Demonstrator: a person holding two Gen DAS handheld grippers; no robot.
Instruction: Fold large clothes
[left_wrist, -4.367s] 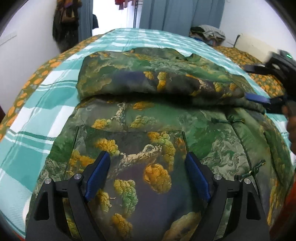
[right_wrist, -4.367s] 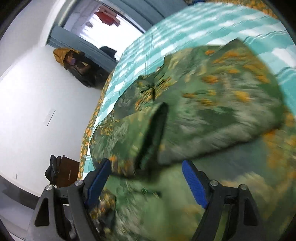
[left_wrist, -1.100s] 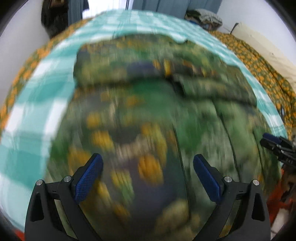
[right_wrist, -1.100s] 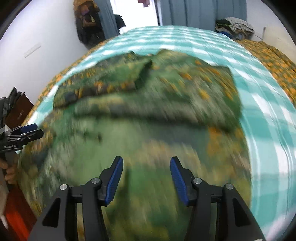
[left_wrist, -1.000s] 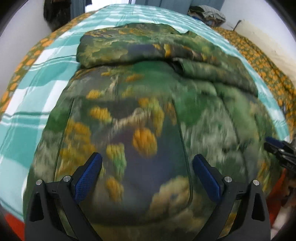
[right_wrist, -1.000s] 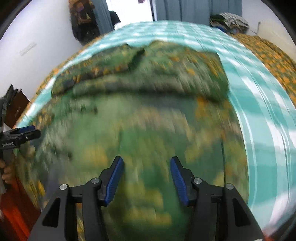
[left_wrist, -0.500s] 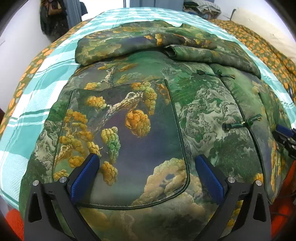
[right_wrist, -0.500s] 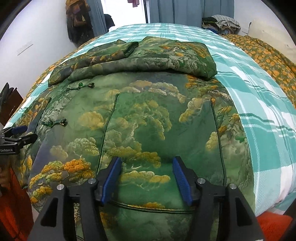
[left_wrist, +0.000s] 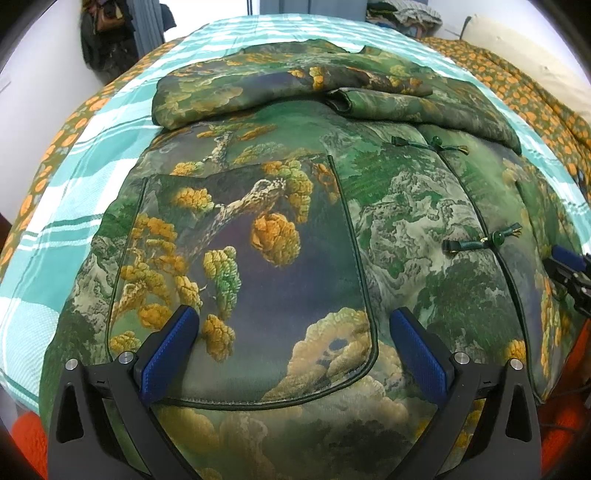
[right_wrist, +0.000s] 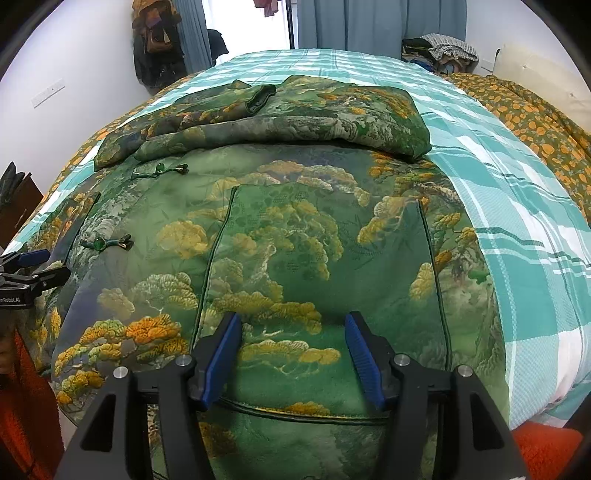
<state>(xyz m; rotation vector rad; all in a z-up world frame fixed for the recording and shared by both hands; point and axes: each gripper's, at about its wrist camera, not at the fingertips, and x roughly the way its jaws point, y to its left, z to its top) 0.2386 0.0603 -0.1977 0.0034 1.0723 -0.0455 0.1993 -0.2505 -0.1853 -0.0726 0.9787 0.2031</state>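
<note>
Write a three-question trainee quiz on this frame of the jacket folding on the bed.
1. True or false: both sleeves of the green landscape-print satin jacket lie folded across its upper part.
2. The left gripper is: A) open above a patch pocket, B) shut on a sleeve, C) out of view.
3. Fill in: the jacket lies on a teal-and-white ____ sheet.

Key: 1 true; 2 A; 3 checked.

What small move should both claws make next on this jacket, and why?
Probably lower both onto the near hem and close on it. The jacket lies flat on the bed with its sleeves already folded across the top, and the left claw and right claw hover open over its lower pockets.
</note>
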